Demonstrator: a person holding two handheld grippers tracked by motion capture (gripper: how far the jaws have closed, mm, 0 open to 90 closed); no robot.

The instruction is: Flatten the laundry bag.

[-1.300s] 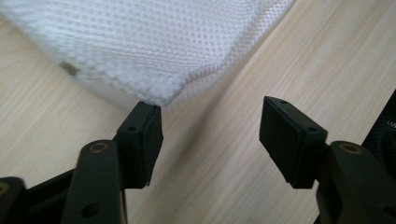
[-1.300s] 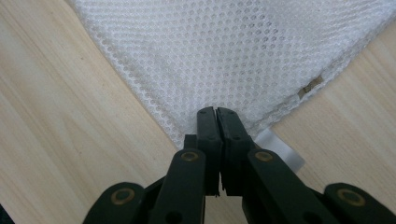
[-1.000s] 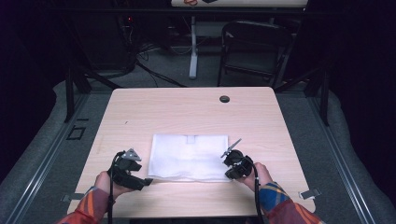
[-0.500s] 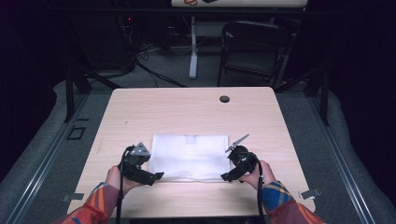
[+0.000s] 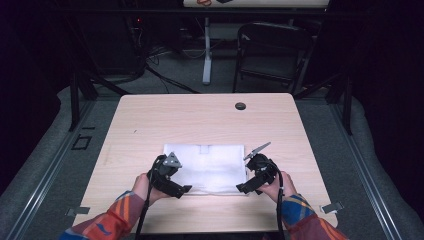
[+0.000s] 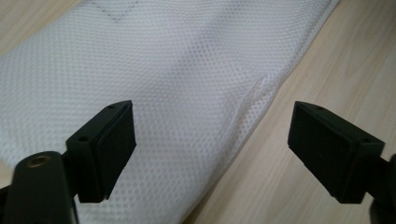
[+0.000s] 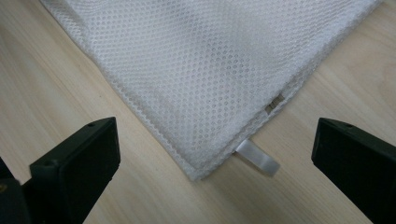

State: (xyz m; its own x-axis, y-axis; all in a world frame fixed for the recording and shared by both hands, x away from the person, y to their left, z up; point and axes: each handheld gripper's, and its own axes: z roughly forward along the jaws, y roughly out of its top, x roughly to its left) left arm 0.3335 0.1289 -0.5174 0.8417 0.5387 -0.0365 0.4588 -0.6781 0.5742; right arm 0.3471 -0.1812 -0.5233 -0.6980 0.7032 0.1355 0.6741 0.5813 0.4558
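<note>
A white mesh cloth (image 5: 206,167) lies flat on the wooden table (image 5: 200,120), near its front edge. My left gripper (image 5: 184,190) is open at the cloth's front left corner. In the left gripper view the mesh cloth (image 6: 177,70) runs between the wide-apart jaws, its edge slightly puckered. My right gripper (image 5: 242,188) is open at the front right corner. In the right gripper view that corner of the cloth (image 7: 210,84) sits between the jaws, with a small grey zipper pull (image 7: 258,157) poking out onto the wood.
A small dark round insert (image 5: 240,106) sits near the table's far edge. A black folding chair (image 5: 272,50) and a white stand (image 5: 207,47) are on the floor beyond the table. Metal rails run along both sides.
Both grippers have moved inward from beside the cloth to its two front corners. The cloth itself has not shifted.
</note>
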